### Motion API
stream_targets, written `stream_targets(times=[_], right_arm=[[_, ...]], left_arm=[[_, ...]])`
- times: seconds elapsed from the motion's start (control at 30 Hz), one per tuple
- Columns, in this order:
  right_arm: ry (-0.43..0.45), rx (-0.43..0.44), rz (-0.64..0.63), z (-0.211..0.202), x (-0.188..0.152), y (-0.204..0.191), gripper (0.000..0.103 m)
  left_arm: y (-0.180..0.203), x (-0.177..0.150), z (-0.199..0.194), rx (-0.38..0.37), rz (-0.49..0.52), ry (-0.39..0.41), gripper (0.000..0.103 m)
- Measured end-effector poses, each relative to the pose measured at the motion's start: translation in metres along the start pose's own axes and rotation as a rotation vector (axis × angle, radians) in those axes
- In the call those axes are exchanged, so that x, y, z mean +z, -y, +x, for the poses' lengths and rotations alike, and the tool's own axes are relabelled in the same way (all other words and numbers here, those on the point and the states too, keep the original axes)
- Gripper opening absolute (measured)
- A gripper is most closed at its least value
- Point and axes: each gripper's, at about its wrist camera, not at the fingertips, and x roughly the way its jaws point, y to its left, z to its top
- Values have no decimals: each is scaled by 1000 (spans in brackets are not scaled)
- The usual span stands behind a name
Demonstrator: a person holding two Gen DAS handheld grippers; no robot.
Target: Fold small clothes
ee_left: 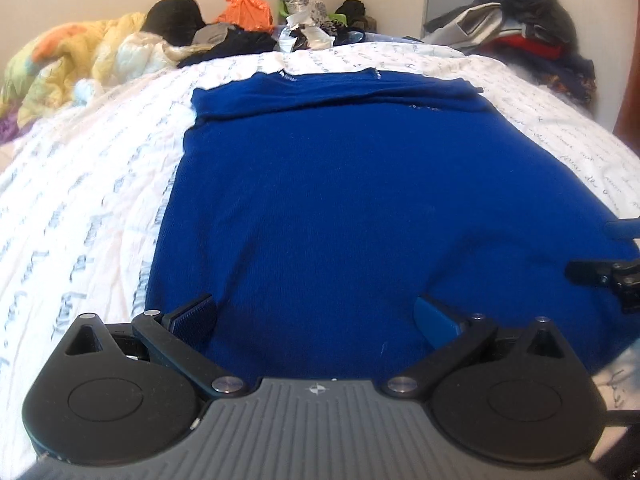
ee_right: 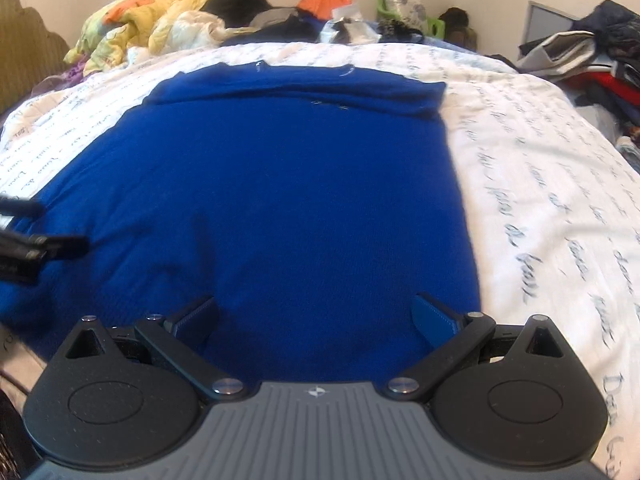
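Note:
A deep blue knit garment (ee_left: 340,184) lies spread flat on the white bed sheet (ee_left: 88,184), with a folded band across its far end. My left gripper (ee_left: 316,320) hovers over the garment's near left part, open, nothing between its blue pads. My right gripper (ee_right: 316,318) is open over the near right part of the same blue garment (ee_right: 260,184), close to its right edge. Each gripper's fingers show at the other view's side: the right gripper's fingers (ee_left: 600,272) at the right edge, the left gripper's fingers (ee_right: 44,250) at the left edge.
The white bed sheet (ee_right: 540,168) bears grey script lettering. A yellow quilt (ee_left: 72,60), a black hat (ee_left: 174,16), an orange bag (ee_left: 246,10) and mixed clothes lie along the far side. A clothes pile (ee_left: 520,28) rises at the far right.

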Motion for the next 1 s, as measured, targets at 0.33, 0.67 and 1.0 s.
stream_targets(times=[0.33,0.67,1.0], right_arm=[[6,-9,5,-7,-8,-2,103],[-61,44,111,-37,-1,43,103],[-101,273,655,-43,-23,132,103]], left_arm=[[-8,-11,-16,5,-23,-12,103],[-52,-31,-50,36,-189,-73,103],[-120,-49,-55,-478,-740,-127,102]])
